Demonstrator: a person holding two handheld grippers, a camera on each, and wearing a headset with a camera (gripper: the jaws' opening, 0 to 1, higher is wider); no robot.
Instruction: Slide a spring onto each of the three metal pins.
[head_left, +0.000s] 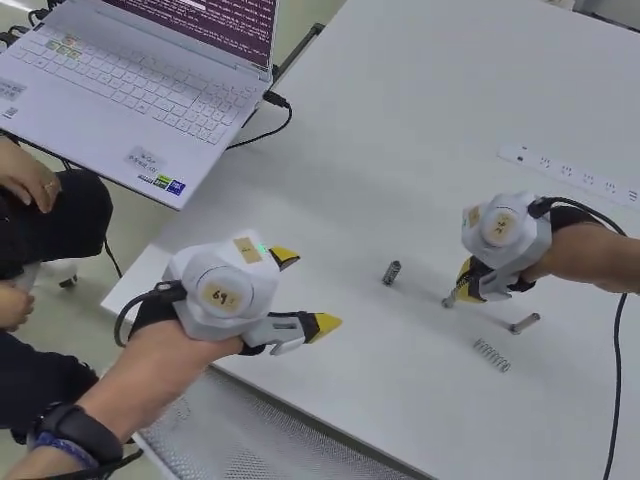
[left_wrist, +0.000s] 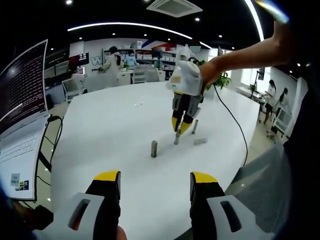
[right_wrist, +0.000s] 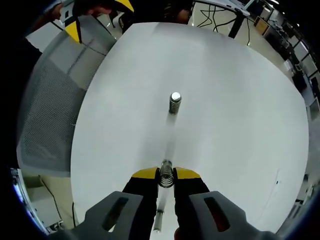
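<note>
A metal pin with a spring on it stands upright mid-table, also seen as the upright pin and from above. My right gripper is shut on a spring wrapped around a second pin whose shaft sticks out below the jaws, tip near the table. A bare pin and a loose spring lie near the front edge to the right. My left gripper hovers open and holds nothing at the table's front left; its jaws point toward the upright pin.
An open laptop sits at the back left with a black cable running from it. A white power strip lies at the far right. A seated person is left of the table, and a mesh chair seat is below the front edge.
</note>
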